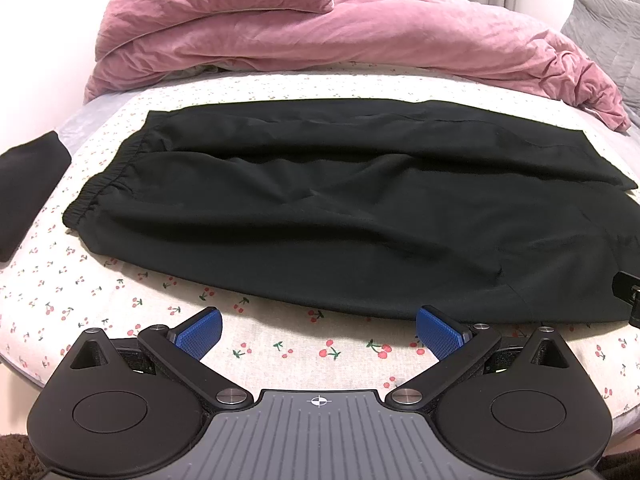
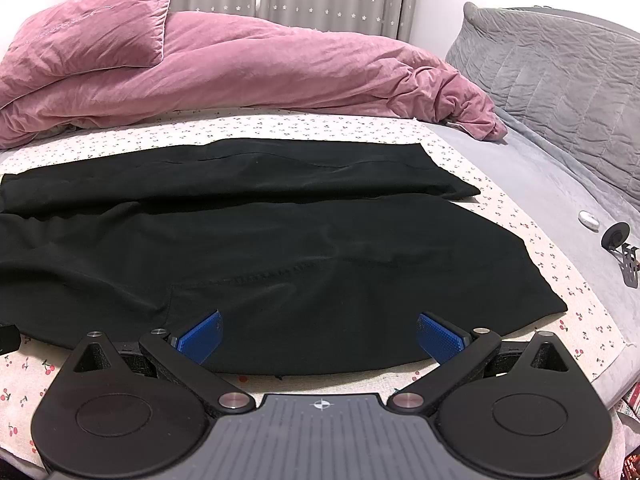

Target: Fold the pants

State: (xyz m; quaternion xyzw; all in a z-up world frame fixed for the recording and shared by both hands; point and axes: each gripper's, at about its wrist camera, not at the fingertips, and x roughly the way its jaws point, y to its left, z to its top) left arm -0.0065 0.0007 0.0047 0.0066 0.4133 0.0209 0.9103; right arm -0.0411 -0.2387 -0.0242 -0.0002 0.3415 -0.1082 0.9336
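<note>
Black pants (image 1: 320, 208) lie flat across a cherry-print bed sheet (image 1: 120, 280), with the elastic waistband (image 1: 104, 176) at the left and both legs running right. In the right wrist view the leg ends of the pants (image 2: 320, 248) spread out, the far leg lying behind the near one. My left gripper (image 1: 319, 330) is open, just short of the near edge of the pants, holding nothing. My right gripper (image 2: 319, 334) is open too, its blue pads (image 2: 200, 336) hovering over the near hem. A bit of the right gripper (image 1: 628, 288) shows at the left view's right edge.
A pink duvet (image 2: 248, 68) and pink pillow (image 2: 92, 28) are heaped along the far side. A grey quilted cushion (image 2: 560, 76) stands at the right. Another dark folded garment (image 1: 28, 192) lies at the left. A small white object (image 2: 589, 218) and a black stand (image 2: 622, 248) rest on the grey blanket.
</note>
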